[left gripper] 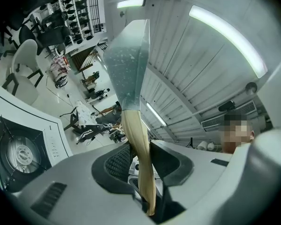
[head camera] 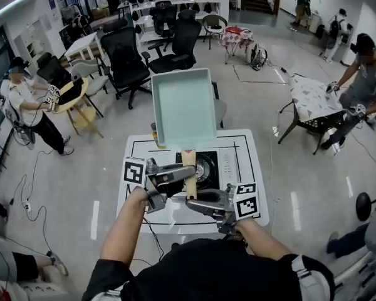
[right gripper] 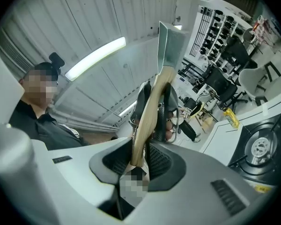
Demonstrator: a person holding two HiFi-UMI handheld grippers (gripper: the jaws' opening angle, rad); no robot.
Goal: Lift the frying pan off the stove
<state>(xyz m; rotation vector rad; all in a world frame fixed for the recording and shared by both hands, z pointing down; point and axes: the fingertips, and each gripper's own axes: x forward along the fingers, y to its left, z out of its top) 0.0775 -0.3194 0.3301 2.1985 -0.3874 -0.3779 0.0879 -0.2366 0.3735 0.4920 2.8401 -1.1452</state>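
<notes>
Though half-open, left gripper [left gripper: 141, 158] and right gripper [right gripper: 141, 150] fingers [left gripper: 116, 161] clamp the pan handle [head camera: 188, 160].

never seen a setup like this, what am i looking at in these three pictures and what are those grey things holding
There is no robot here: a person holds a grey two-jaw tool in each hand. The head view looks down from a camera on the person's head. The other two views come from cameras riding on each tool, looking along its jaws. Below stands a white stove with a round black burner. The left gripper and right gripper are both clamped on the pale wooden handle of a square mint-green frying pan, which is held up off the burner.
</notes>
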